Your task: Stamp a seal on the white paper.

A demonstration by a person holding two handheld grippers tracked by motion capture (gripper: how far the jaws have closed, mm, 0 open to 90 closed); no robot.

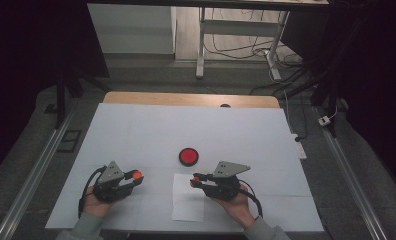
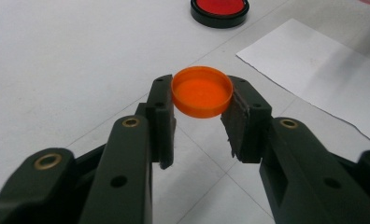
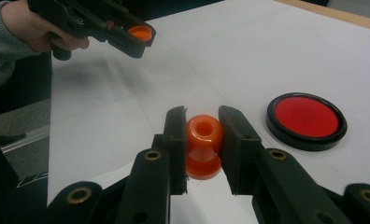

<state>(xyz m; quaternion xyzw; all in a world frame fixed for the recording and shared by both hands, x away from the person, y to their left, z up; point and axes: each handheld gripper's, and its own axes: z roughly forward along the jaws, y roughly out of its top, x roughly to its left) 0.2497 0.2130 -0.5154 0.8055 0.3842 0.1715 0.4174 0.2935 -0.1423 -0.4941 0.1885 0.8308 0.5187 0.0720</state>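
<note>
Two black claws, grey sleeves

I am wearing grey knit sleeves [image 1: 86, 225] and gripping a black claw in each hand: left claw [image 1: 136, 179] and right claw [image 1: 195, 181] are each carrying a grey three-cornered plate [image 1: 112, 171], brass-ringed pivots [image 2: 131, 122], flat dark pads [image 3: 176, 135] and a black cable [image 1: 83, 192] that is looping back.

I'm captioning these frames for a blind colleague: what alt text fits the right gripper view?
The right hand-held gripper is shut on a small orange stamp-like piece held above a white table. A round black-rimmed red ink pad lies to its right, and at upper left a hand holds the left hand-held gripper, shut on an orange cap.
</note>
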